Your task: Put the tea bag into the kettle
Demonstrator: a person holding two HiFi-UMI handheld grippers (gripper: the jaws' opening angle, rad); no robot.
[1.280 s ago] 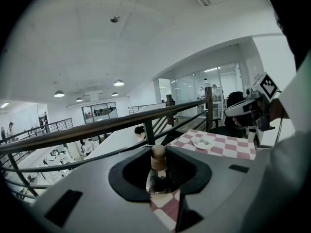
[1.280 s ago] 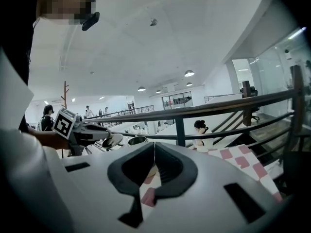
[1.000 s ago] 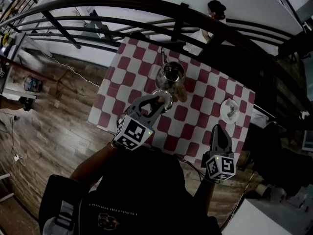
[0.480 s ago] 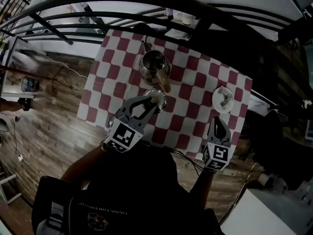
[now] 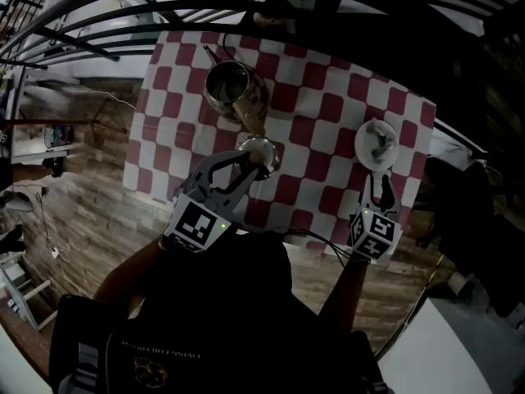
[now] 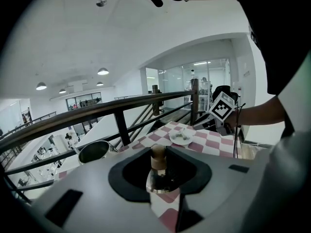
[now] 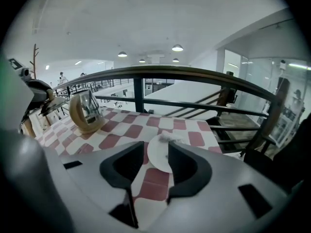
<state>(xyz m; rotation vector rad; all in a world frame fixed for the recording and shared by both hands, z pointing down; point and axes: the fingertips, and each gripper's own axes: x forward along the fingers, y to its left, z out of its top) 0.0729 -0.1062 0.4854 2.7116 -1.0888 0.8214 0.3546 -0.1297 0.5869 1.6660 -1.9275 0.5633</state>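
Tea bag [image 5: 379, 141] lies on the small white plate [image 5: 359, 144] near the right edge of the checkered bench [image 5: 328, 97], not yet picked up. Right claw [image 5: 381, 183] hovers just short of that plate. Its jaws have just been opening and stand wide, gripping nothing, with the plate framed in the gap beyond them. Left claw [image 5: 251, 164] is clamped on the kettle's lid [image 5: 264, 148], its wooden knob showing between the jaws, held off the kettle [image 5: 230, 90], whose mouth is open. I judge the task early: grasping the bag, carrying it over and dropping it in all remain.
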